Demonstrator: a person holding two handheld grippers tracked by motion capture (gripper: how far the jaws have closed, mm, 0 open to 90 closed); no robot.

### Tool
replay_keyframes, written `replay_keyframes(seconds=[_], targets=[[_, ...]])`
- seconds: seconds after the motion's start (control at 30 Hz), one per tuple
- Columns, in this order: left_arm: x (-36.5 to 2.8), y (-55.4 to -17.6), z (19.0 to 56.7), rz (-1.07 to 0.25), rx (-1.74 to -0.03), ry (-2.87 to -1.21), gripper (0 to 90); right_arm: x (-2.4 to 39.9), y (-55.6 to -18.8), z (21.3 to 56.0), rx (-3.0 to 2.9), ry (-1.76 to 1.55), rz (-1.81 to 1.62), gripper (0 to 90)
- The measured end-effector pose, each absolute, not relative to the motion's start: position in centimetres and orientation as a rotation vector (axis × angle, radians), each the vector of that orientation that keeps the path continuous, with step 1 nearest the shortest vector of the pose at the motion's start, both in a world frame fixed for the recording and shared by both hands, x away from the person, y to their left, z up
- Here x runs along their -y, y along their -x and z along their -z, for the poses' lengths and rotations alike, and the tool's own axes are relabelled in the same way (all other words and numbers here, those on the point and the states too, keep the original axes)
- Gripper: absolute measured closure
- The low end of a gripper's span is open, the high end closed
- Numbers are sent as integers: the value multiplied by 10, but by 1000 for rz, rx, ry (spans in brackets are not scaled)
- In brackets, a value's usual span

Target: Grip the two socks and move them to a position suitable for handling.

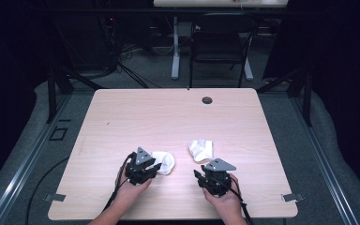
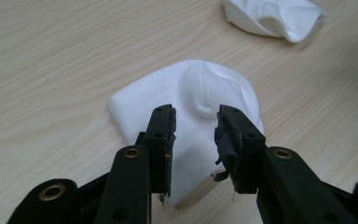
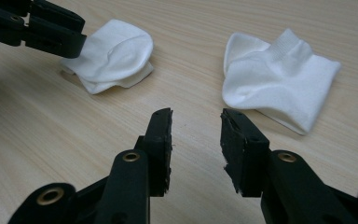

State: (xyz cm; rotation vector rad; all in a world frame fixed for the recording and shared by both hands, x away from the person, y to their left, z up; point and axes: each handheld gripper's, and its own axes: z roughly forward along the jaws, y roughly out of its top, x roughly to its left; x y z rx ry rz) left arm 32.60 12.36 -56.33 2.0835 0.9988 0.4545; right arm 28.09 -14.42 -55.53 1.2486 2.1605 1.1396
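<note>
Two small white socks lie on the light wooden table (image 1: 136, 112). The left sock (image 1: 165, 161) (image 2: 191, 88) (image 3: 114, 56) is folded and lies flat. My left gripper (image 1: 155, 168) (image 2: 195, 116) is open, its jaws standing over that sock's near edge, one on each side. The right sock (image 1: 201, 149) (image 3: 275, 79) (image 2: 272, 16) lies crumpled, its ribbed cuff up. My right gripper (image 1: 199, 177) (image 3: 196, 116) is open above bare wood, a little short of and left of the right sock. In the right gripper view the left gripper (image 3: 37, 25) touches the left sock's edge.
A round cable hole (image 1: 207, 100) sits near the table's far edge. Beyond the table stand a black chair (image 1: 218, 44) and a white desk leg (image 1: 175, 47). Cables trail from both grippers over the near edge.
</note>
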Motion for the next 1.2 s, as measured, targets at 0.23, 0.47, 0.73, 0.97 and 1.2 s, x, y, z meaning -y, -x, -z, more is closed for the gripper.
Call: replay_keyframes(seconds=[0.23,0.47,0.73,0.97,1.2], targets=[[-117,-332,573,-450,-1017,-2119,683,148,-283,558,-2147,-1267,-1173,622],[-113,-328,580,-458,-978,-2141,701,147,-284,559,-2160,-1249,-1169,604],[-113,-312,582,-421,-928,-2141,715,149,-284,559,-2154,-1255,-1164,597],[-110,-306,569,-394,-925,-2118,709,150,-284,558,-2148,-1261,-1164,596],[-94,-313,562,-386,-918,-2105,667,151,-285,558,-2147,-1262,-1163,593]])
